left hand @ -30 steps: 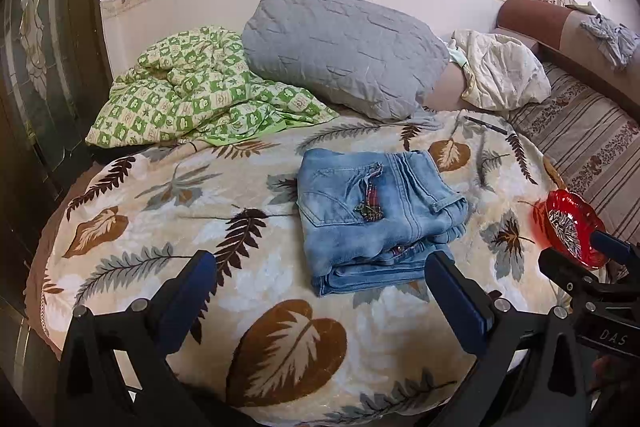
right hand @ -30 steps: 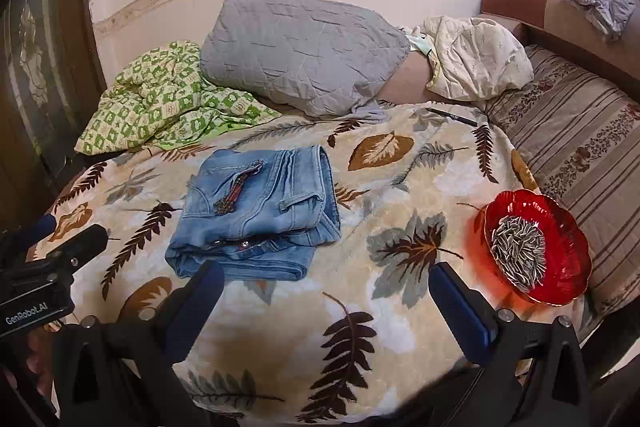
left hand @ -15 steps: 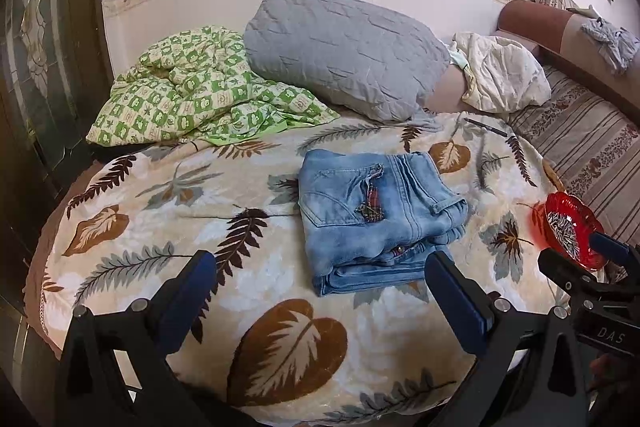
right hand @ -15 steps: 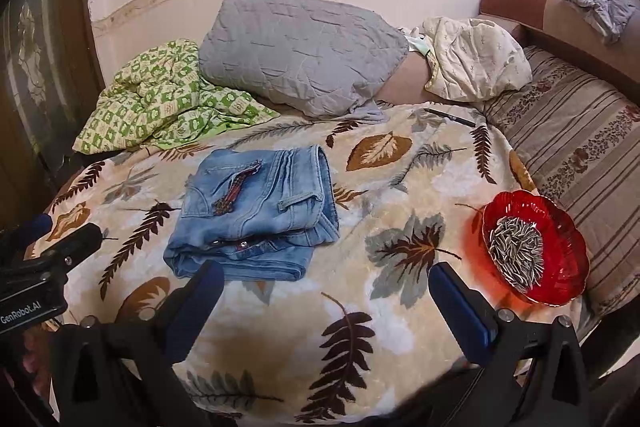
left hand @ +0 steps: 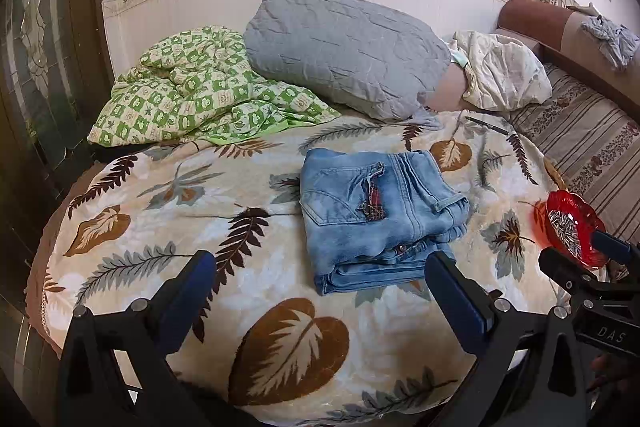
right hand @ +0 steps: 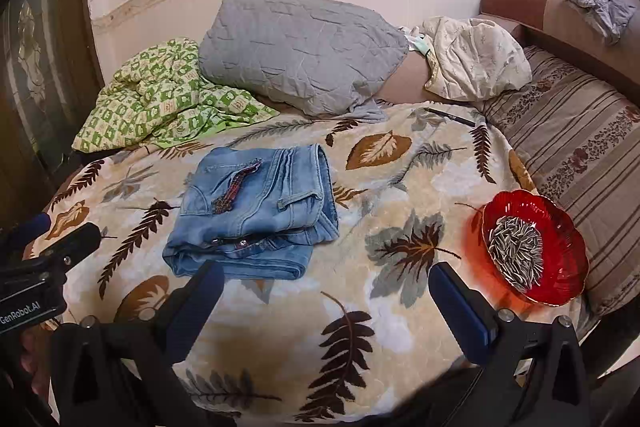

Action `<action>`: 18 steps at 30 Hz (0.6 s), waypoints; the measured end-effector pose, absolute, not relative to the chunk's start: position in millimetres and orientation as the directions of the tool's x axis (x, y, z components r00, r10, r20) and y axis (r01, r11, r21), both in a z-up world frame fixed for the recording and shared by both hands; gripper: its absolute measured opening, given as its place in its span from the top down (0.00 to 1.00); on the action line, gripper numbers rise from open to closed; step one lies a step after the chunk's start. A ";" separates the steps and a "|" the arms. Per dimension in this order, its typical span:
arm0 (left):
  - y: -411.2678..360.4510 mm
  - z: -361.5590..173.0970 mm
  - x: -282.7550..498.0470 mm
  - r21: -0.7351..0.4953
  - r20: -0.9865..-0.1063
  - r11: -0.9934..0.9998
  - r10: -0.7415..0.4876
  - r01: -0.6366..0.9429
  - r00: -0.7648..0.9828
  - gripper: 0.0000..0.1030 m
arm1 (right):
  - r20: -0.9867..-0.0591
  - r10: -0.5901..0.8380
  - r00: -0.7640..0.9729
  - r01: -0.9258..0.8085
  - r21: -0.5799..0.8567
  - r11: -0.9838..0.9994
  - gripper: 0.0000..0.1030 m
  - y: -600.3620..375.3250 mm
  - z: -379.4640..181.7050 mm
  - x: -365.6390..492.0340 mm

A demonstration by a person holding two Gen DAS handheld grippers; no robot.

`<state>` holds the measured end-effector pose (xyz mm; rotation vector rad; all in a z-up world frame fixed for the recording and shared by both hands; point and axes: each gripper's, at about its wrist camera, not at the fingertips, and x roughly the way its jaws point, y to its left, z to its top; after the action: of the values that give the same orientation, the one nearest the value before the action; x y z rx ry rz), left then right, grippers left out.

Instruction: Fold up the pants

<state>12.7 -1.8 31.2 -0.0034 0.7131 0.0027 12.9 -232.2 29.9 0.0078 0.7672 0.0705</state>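
Soft, even indoor light, faint shadows; both views sharp at centre, strongly bowed with dark vignetted corners, no glare

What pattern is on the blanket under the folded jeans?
Cream blanket with brown and grey leaf and fern prints; clearest in the right wrist view, around the jeans.

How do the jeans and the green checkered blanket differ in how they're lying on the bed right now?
The jeans are folded into a compact stack with squared edges; the green checkered blanket is bunched in a loose, rumpled heap. The jeans sit mid-bed, apart from everything; the blanket lies at the far edge, touching the grey pillow. Neither is held by any fingers.
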 end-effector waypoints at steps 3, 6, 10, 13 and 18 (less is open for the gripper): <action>-3.3 30.7 13.1 -0.003 -0.654 1.000 0.003 -0.007 0.757 0.00 | -0.693 0.063 0.718 -0.058 0.031 0.998 0.00 -232.5 29.9 12.8; -2.8 30.1 12.9 -0.002 -0.656 1.000 0.004 -0.007 0.755 0.00 | -0.693 0.061 0.718 -0.056 0.030 0.998 0.00 -232.2 29.7 12.6; -3.3 29.9 13.1 -0.001 -0.655 1.000 0.005 -0.007 0.755 0.00 | -0.695 0.059 0.717 -0.053 0.030 0.998 0.00 -232.2 29.2 12.2; -3.4 30.1 12.9 -0.001 -0.656 1.000 0.006 -0.008 0.755 0.00 | -0.695 0.059 0.716 -0.053 0.030 0.998 0.00 -232.0 28.8 12.2; -2.6 30.6 12.1 0.001 -0.656 1.000 0.006 -0.006 0.755 0.00 | -0.695 0.058 0.717 -0.053 0.029 0.998 0.00 -231.9 28.6 11.5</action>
<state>12.1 -2.6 30.6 -0.0013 0.7153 0.0066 11.5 -231.9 28.6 0.0075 0.7689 0.0615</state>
